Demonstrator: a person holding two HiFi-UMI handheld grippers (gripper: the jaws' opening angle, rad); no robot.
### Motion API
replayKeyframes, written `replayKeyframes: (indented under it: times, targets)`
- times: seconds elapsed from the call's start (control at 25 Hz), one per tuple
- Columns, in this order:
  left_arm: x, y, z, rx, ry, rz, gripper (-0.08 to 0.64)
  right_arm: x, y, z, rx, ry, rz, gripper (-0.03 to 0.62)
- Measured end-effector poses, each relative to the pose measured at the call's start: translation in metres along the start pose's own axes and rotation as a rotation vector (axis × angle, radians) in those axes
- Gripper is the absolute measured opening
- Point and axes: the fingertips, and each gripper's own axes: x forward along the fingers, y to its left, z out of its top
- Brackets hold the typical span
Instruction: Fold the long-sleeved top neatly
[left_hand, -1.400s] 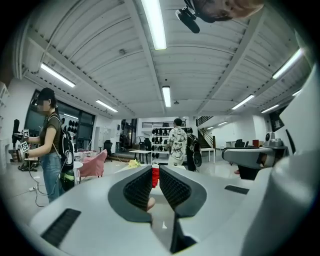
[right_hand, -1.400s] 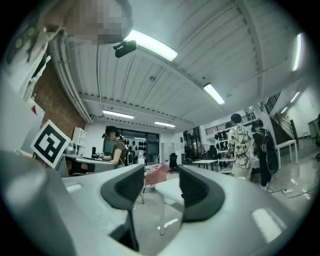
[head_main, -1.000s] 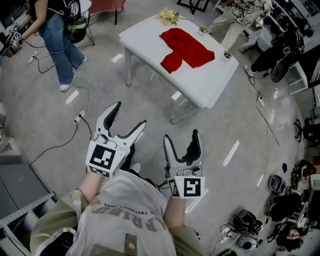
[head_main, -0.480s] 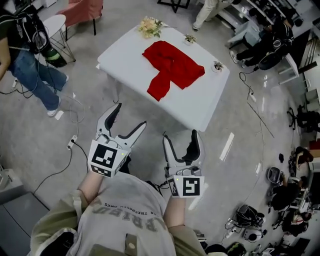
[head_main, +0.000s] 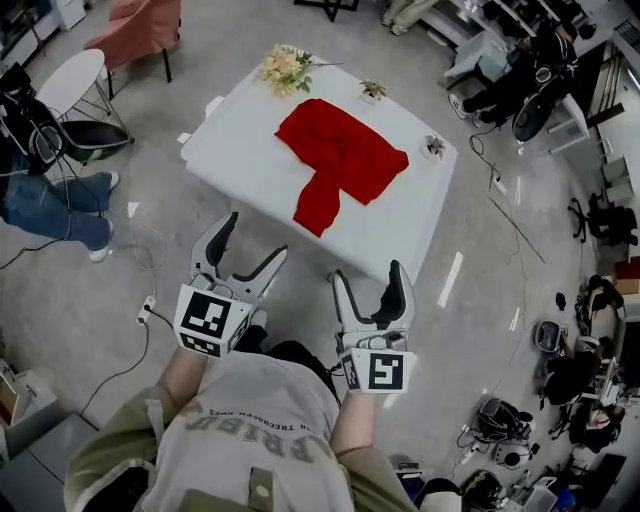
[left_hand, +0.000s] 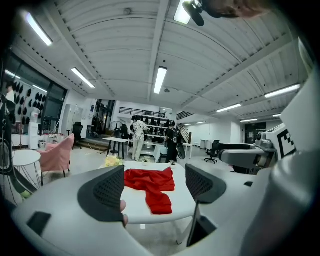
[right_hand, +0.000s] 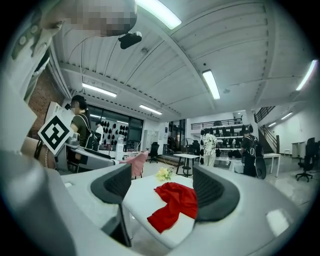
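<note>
two tools are held up in the air, side by side, both well short of the red top. the left tool (head_main: 255, 237) has its jaws spread wide with only air between them, and the right tool (head_main: 368, 275) is just as wide and also grips nothing. in each gripper view the one red long-sleeved top (head_main: 335, 160) shows far off in the gap between the jaws, touched by neither. the top lies on the single white tabletop (head_main: 245, 165), loosely spread and rumpled, its body across the middle and one sleeve trailing from it toward the tabletop edge nearest the tools. three small things stand round the top, all clear of it: one bunch of pale flowers (head_main: 283, 68) beyond its far left corner, and two little potted plants, one (head_main: 372, 90) just past its far edge and one (head_main: 434, 146) off its right side. farther left of the top, down on the floor, are one pink chair (head_main: 140, 25), one small round white table (head_main: 70, 80) and one person in jeans (head_main: 50, 200).
</note>
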Motion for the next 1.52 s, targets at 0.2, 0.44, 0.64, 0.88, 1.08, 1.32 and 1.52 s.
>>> replayKeyframes:
  times: [0.2, 0.44, 0.64, 0.88, 1.08, 1.32, 1.52]
  targets:
    - [0.008, 0.020, -0.018, -0.037, 0.039, 0.018, 0.367, 0.024, -0.001, -0.020, -0.008, 0.049, 0.011, 0.376]
    - [0.029, 0.035, -0.033, -0.052, 0.085, 0.052, 0.367, 0.051, -0.011, -0.035, -0.032, 0.085, 0.045, 0.376]
    - [0.062, 0.037, -0.038, -0.048, 0.107, 0.067, 0.367, 0.077, -0.030, -0.046, -0.048, 0.092, 0.085, 0.376]
    - [0.121, 0.035, -0.028, -0.037, 0.126, 0.088, 0.367, 0.115, -0.080, -0.047, -0.070, 0.087, 0.107, 0.376]
    - [0.178, 0.028, -0.014, -0.036, 0.134, 0.107, 0.367, 0.148, -0.128, -0.047, -0.069, 0.076, 0.133, 0.376]
    - [0.227, 0.021, -0.018, -0.091, 0.182, 0.131, 0.367, 0.181, -0.170, -0.054, -0.042, 0.070, 0.171, 0.376]
    - [0.248, 0.032, -0.037, -0.113, 0.250, 0.167, 0.367, 0.203, -0.179, -0.076, -0.036, 0.106, 0.203, 0.376]
